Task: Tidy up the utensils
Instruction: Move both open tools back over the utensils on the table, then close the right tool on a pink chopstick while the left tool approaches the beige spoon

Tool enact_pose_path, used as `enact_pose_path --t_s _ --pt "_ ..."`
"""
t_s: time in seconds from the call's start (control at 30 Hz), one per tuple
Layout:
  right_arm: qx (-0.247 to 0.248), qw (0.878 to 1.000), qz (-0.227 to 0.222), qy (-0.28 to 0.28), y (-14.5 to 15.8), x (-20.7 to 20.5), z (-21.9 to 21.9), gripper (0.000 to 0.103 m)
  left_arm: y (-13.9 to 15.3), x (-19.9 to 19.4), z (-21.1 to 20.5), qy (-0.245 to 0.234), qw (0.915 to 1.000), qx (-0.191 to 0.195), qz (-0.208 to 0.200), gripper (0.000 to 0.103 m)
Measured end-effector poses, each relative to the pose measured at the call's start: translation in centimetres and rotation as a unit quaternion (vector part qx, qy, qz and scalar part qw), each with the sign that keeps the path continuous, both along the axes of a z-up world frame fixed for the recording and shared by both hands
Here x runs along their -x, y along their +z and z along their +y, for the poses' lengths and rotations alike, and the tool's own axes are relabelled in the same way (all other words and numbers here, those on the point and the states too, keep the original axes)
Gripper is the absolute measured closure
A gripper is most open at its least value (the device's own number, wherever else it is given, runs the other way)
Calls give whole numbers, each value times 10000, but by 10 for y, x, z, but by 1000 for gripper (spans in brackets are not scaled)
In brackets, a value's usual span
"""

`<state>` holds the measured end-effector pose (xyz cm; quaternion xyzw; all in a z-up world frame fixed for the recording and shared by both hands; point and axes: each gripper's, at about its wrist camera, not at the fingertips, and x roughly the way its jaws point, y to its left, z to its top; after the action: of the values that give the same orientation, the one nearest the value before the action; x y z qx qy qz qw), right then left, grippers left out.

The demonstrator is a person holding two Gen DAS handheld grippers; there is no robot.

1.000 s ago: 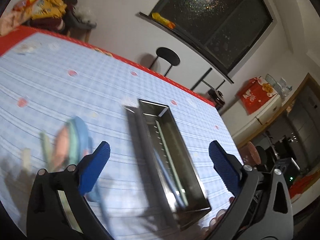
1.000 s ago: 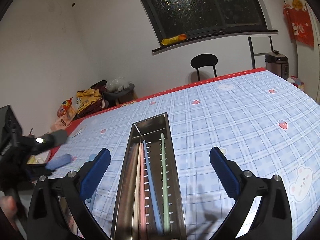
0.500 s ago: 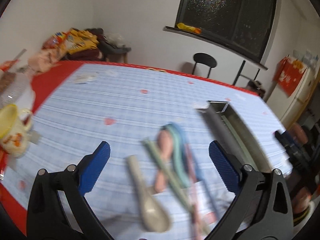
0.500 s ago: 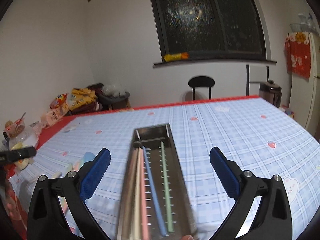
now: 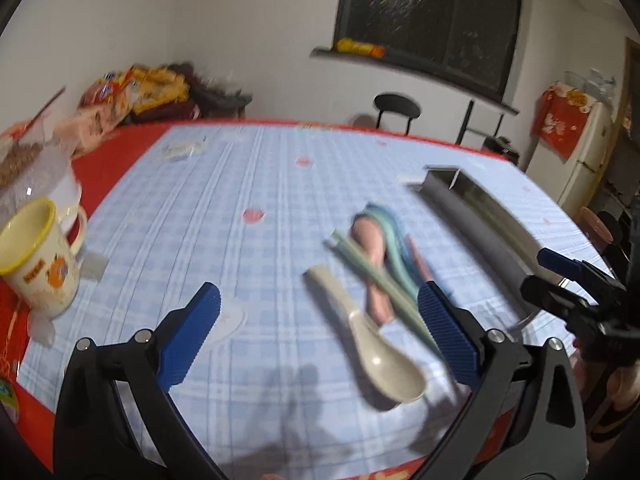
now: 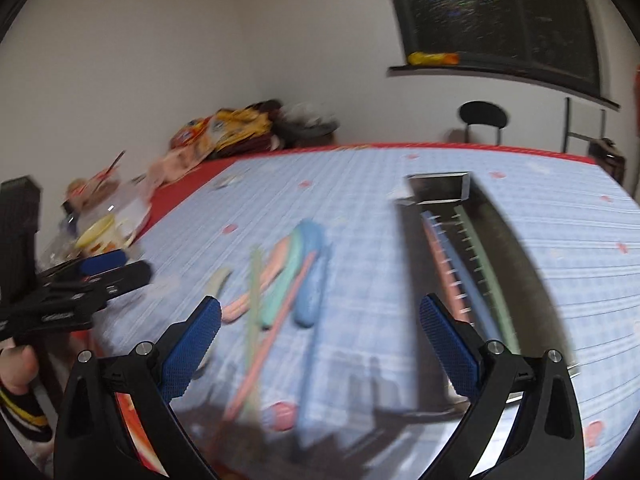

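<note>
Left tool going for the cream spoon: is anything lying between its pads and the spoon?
Nothing visible blocks it. The left tool is open and empty, and the cream spoon lies bare on the tablecloth just ahead of it. The green chopstick and pink spoon crowd the spoon's right side.

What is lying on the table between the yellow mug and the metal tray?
A loose cluster of spoons and chopsticks lies between the mug and the tray, seen in the left wrist view.
</note>
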<state>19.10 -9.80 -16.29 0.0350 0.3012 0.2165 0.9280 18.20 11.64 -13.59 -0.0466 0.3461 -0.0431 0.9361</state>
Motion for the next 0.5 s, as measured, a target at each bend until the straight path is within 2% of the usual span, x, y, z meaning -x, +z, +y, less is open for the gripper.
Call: enact_pose_path --t_s 0.07,0.1,0.17,0.23,0.37,0.5 --pt "30 9997 155 198 -4 2 13 28 -7 -1 7 -44 9996 226 142 6" --pt "44 9994 229 249 -5 2 19 31 -10 1 8 -64 9995 282 158 6" --pt "62 9983 442 378 -12 1 30 47 -13 3 9 -64 9995 278 147 6" --pt "105 9969 617 481 -18 1 40 58 -16 5 9 -86 9995 269 136 6" --pt "399 9939 847 577 -33 4 58 71 -21 5 10 -216 9986 455 164 7" --pt "406 9927 1027 492 -41 -2 59 81 -25 3 6 -390 9976 536 205 9"
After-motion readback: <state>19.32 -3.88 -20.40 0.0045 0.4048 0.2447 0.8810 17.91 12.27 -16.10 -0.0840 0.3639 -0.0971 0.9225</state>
